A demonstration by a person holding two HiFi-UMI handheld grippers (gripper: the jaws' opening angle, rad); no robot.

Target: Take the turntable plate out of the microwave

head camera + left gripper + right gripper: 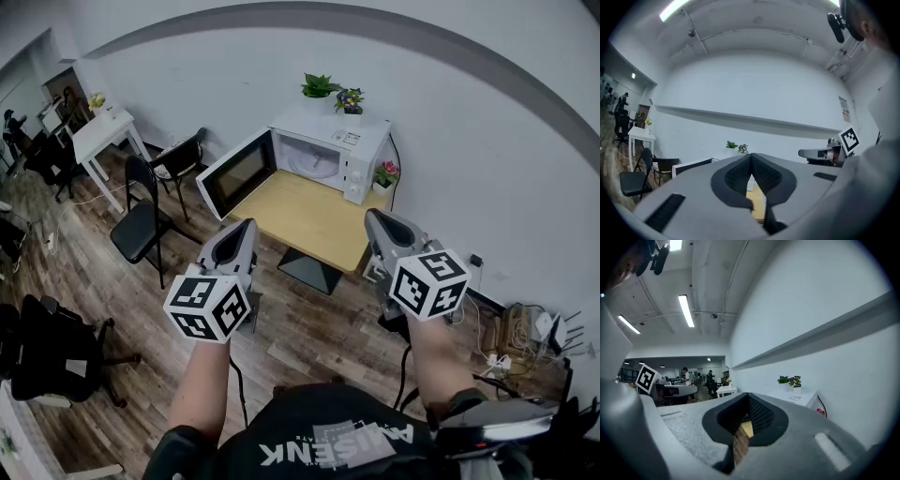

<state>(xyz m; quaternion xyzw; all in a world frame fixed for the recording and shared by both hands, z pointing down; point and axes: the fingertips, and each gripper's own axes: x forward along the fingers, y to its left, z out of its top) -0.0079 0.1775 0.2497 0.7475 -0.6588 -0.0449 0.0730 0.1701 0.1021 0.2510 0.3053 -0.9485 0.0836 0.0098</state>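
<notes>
Wooden table (314, 225) holds the open microwave (330, 131) (plank floor (309, 333) below); left tool (248, 227) and right tool (373, 219) closed, empty.

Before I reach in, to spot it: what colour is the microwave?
The microwave is white, clearest in the head view.

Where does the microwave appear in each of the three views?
Head view: microwave, upper centre, door open toward the left.
Left gripper view: lower left of centre, only its open door shows clearly.
Right gripper view: right of centre, its white top shows.
Shared landmark: the two potted plants on top of it.
</notes>
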